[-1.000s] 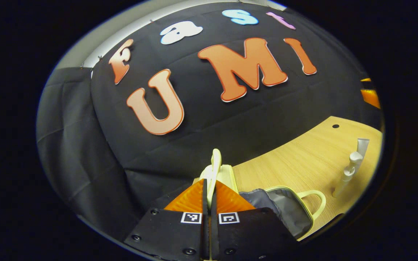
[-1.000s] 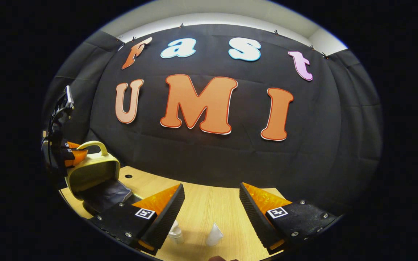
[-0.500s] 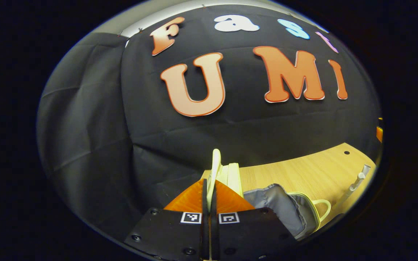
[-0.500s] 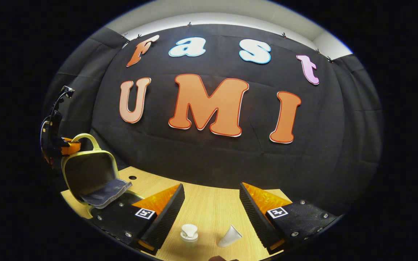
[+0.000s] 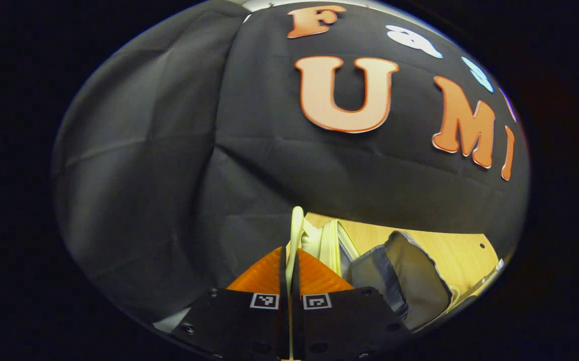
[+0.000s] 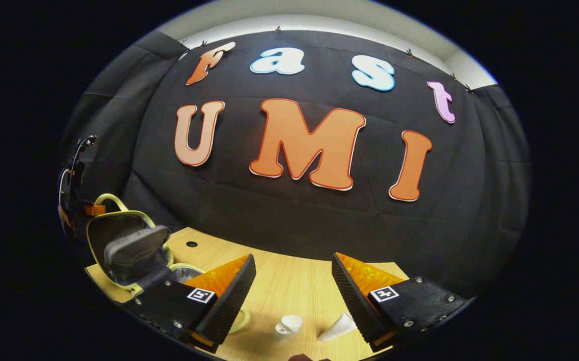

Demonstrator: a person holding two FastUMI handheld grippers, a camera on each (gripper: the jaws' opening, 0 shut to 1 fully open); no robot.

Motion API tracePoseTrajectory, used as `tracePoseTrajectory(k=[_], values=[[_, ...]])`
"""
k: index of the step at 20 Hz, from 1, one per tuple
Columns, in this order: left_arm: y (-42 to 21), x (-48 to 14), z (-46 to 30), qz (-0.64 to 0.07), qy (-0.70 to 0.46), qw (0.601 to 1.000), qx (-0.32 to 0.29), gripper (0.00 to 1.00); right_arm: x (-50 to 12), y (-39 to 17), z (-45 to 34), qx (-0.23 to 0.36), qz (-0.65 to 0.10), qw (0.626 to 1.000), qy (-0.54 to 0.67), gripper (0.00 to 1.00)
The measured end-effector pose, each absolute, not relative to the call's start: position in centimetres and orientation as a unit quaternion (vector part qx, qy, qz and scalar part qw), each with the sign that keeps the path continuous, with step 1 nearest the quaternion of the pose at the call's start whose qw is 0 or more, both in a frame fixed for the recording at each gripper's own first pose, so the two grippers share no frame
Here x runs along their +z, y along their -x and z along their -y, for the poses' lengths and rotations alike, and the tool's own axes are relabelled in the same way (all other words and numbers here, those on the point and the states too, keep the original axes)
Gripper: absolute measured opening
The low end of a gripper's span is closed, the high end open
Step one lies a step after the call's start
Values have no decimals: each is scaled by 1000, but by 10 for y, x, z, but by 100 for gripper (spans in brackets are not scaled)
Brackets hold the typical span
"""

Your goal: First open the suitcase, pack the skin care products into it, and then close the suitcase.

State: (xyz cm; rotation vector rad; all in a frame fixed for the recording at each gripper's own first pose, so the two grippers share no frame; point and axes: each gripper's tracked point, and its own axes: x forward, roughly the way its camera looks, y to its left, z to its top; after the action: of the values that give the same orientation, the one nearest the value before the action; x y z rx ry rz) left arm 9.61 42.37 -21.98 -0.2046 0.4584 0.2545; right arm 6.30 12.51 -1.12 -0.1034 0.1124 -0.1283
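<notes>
The left gripper (image 5: 290, 260) is pinching the lid's handle (image 5: 296, 228), a stiff, light hold, while the right gripper (image 6: 293, 281) is hanging wide above two bottles (image 6: 289, 325)

We are in a recording booth rather than a lived-in room: black cloth (image 6: 289, 220) hangs as the wall behind and wraps round the sides, pinned along its top edge under a pale ceiling strip (image 6: 319, 20). In front of it we see a light wood-grain table (image 6: 289, 286) with a round cable hole (image 6: 191, 244), like an office desk
</notes>
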Motion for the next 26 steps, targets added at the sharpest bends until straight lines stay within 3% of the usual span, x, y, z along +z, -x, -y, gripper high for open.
tracePoseTrajectory(k=[8,12,14,15,16,17,20,21,24,26], values=[[-81,-347,-495,-326,169,914,170,3,-12,-74,-140,-60,-65,994,60,96],[-71,-372,-498,-354,185,898,186,4,-14,-77,-138,-64,-70,994,59,96],[-64,-378,-504,-372,174,888,207,14,-16,-77,-133,-68,-72,993,60,96],[-65,-379,-509,-374,164,887,215,13,-17,-77,-131,-70,-74,993,60,96],[-70,-374,-505,-370,163,890,213,21,-18,-77,-130,-72,-75,993,60,96],[-76,-365,-499,-360,167,894,206,21,-19,-78,-127,-74,-75,993,59,96],[-82,-332,-494,-325,138,914,201,68,-23,-76,-117,-81,-77,992,53,96],[-86,-319,-488,-314,126,921,192,69,-25,-75,-115,-80,-79,992,49,96],[-90,-273,-464,-280,87,940,175,86,-27,-74,-104,-77,-75,993,49,96],[-90,-239,-446,-254,65,951,164,93,-26,-71,-93,-76,-69,994,48,96]])
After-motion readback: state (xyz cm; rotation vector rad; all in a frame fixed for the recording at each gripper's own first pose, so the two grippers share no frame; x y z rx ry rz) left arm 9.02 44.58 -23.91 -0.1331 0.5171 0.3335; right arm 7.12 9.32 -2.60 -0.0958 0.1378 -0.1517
